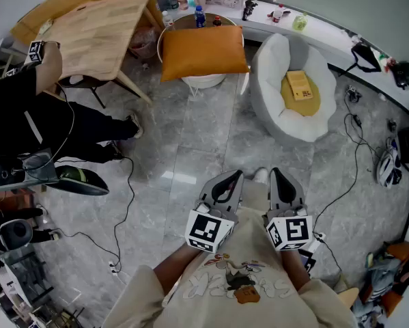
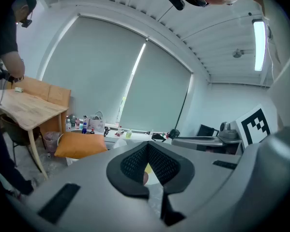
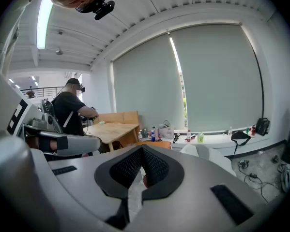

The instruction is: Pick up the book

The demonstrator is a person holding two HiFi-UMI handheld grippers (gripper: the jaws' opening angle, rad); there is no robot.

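The yellow book [image 1: 299,85] lies flat on a yellow cushion [image 1: 301,98] in the white beanbag chair [image 1: 276,60], far ahead and to the right in the head view. Both grippers are held close to my chest over the grey floor, well short of the chair. The left gripper [image 1: 231,178] is shut with nothing between its jaws, and so is the right gripper [image 1: 278,175]. In the left gripper view the black pads [image 2: 135,163] meet at the tip. The right gripper view shows its pads [image 3: 128,168] closed the same way, with the chair [image 3: 203,153] just past them.
An orange pillow [image 1: 203,52] rests on a round white table behind the floor area. A wooden table [image 1: 98,29] stands at the back left, with a person in black [image 1: 26,115] beside it. Cables [image 1: 358,149] trail over the floor at right. A counter [image 1: 286,19] with bottles runs along the back.
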